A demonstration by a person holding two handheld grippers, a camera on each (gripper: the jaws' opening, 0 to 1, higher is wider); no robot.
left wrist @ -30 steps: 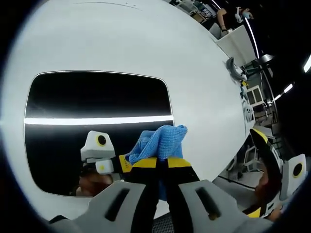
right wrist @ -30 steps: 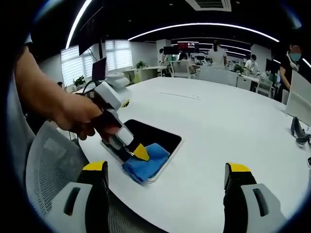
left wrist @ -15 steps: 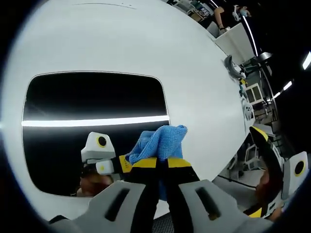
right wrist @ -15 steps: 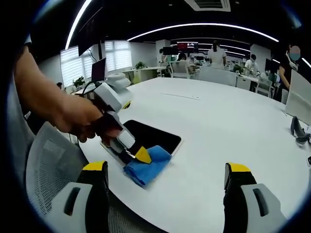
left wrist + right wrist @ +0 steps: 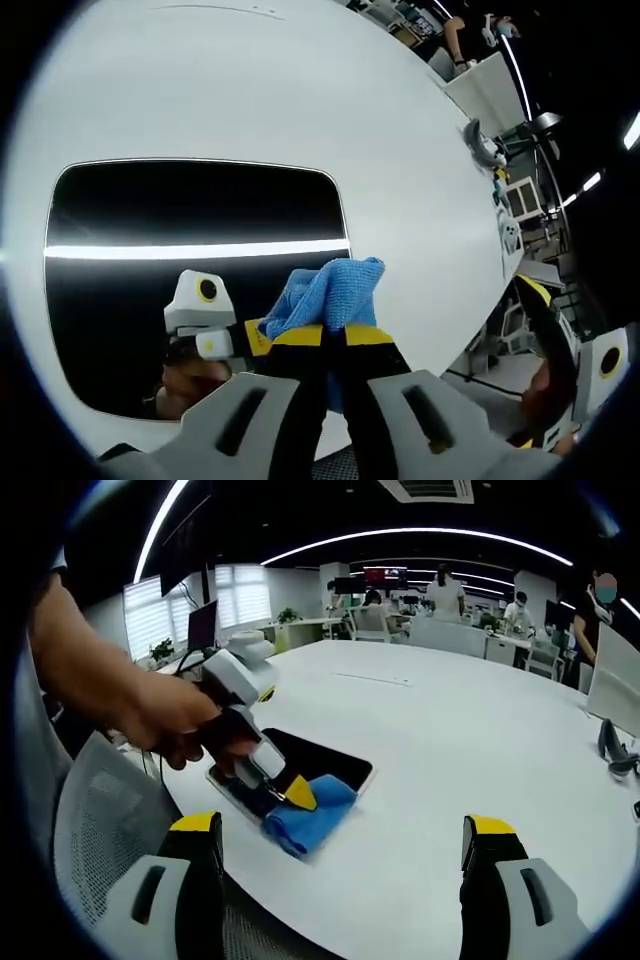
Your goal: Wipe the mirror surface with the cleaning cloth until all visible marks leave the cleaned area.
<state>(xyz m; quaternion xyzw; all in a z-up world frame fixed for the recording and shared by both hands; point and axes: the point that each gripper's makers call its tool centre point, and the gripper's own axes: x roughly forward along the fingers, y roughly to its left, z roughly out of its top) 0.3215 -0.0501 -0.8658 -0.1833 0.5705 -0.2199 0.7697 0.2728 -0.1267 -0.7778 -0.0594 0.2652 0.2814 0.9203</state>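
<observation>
Cloth (image 5: pixel 308 810) on mirror (image 5: pixel 150 290) corner | your left gripper (image 5: pixel 325 335) clenches cloth | your right gripper (image 5: pixel 340 845) gapes, beside mirror

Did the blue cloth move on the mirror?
Yes. In the right gripper view the blue cloth slid along the mirror's near edge, toward its right corner.
</observation>
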